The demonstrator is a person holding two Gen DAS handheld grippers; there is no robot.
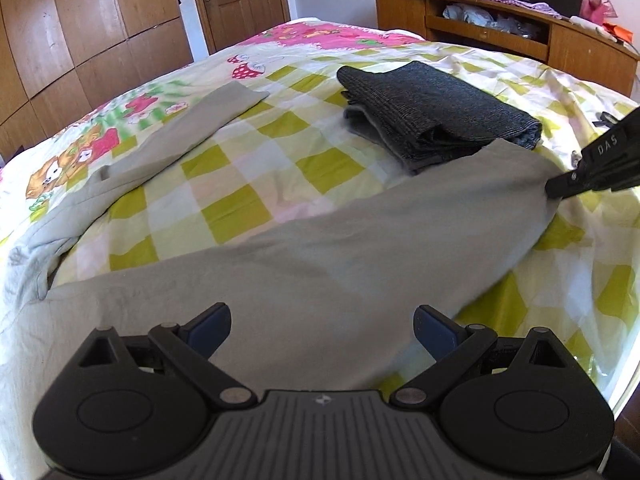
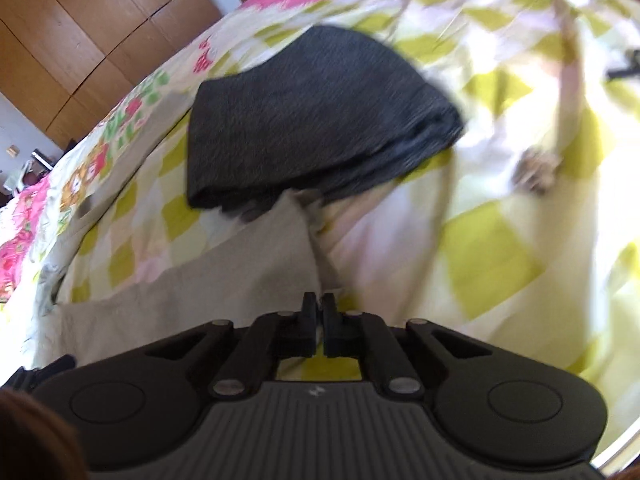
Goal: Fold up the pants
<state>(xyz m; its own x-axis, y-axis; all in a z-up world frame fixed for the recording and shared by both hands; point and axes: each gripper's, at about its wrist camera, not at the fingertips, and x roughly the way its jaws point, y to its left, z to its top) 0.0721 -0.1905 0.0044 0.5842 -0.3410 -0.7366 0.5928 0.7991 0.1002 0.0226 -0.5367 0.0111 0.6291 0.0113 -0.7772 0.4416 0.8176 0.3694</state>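
Observation:
Light grey pants (image 1: 320, 248) lie spread on the checked bed cover, one leg running to the far left (image 1: 188, 124) and the other to the right. My left gripper (image 1: 322, 326) is open and hovers low over the near part of the pants. My right gripper (image 2: 319, 306) is shut on the hem of the right pant leg (image 2: 240, 264); it shows in the left wrist view (image 1: 558, 190) pinching the cloth's end. The right wrist view is blurred.
A folded dark grey garment (image 1: 432, 112) lies on the bed just beyond the pants, also in the right wrist view (image 2: 316, 120). A wooden cabinet (image 1: 520, 32) stands behind the bed, and wardrobe doors (image 1: 80, 40) at the left.

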